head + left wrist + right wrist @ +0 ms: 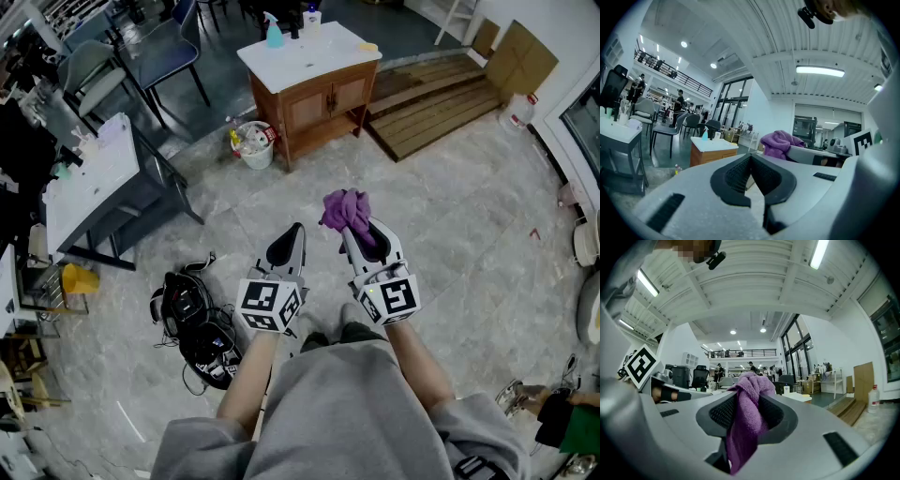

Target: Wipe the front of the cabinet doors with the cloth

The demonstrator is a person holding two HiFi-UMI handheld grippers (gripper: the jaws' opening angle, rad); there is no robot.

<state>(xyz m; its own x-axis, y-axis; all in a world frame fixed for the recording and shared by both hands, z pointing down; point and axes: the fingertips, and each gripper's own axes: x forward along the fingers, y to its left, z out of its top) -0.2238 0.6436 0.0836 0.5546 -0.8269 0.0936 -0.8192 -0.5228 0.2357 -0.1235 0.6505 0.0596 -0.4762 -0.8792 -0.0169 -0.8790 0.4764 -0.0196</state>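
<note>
the cloth [346, 210] is purple, the cabinet [319, 103] brown and white-topped, the floor [459, 225] mottled grey.

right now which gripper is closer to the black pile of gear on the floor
Left. The left gripper is held just right of the black gear; the right gripper, shut on the purple cloth, is farther right.
</note>
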